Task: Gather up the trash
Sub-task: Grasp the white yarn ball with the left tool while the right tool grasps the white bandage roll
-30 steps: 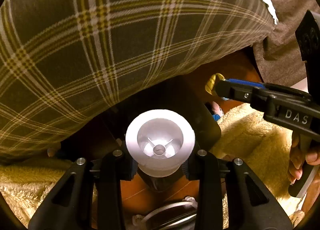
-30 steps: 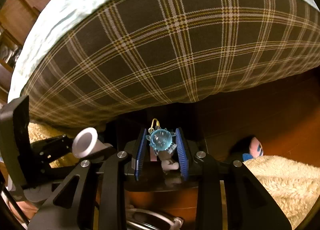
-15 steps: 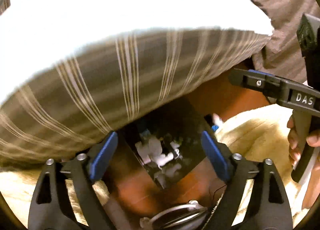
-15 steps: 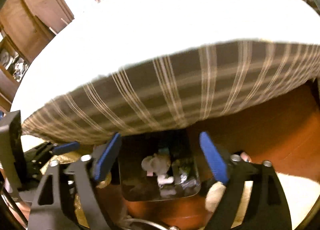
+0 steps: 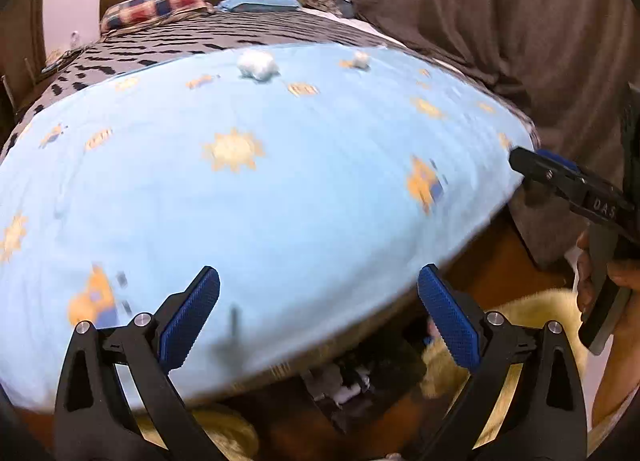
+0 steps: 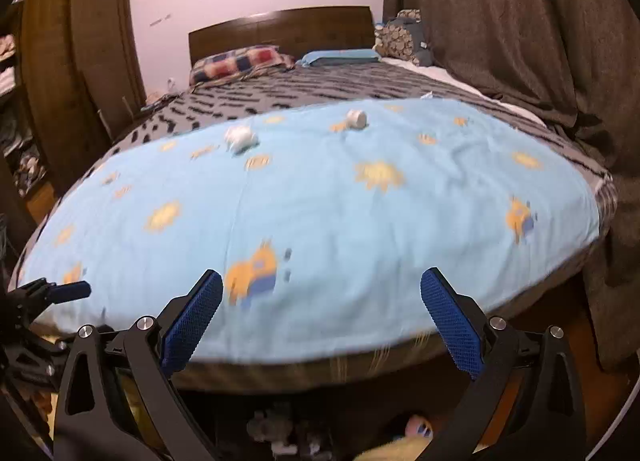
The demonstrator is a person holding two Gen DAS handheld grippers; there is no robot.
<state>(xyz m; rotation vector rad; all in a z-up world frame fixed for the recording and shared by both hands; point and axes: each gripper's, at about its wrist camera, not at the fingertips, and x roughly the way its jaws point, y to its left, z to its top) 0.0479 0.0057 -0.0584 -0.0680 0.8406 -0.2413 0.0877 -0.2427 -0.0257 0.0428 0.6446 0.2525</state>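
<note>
My left gripper (image 5: 318, 315) is open and empty, raised over the foot of the bed. My right gripper (image 6: 322, 317) is open and empty too; it also shows in the left wrist view (image 5: 532, 165). Two white pieces of trash lie far out on the light blue blanket (image 5: 280, 189): a crumpled wad (image 5: 258, 64) (image 6: 240, 137) and a small white roll (image 5: 361, 59) (image 6: 356, 119). Below the bed edge a dark bin (image 5: 352, 385) holds several white scraps; it also shows in the right wrist view (image 6: 280, 433).
The bed has a grey patterned cover (image 6: 320, 89), pillows (image 6: 240, 61) and a wooden headboard (image 6: 280, 33). Brown curtains (image 6: 500, 21) hang at the right. A yellow fluffy rug (image 5: 532, 313) lies on the wooden floor beside the bin.
Both grippers opened and dropped their loads, a white spool and a blue spiky toy, over the bin. Both then lifted, so the views swung up from the bed's plaid side to its top.
</note>
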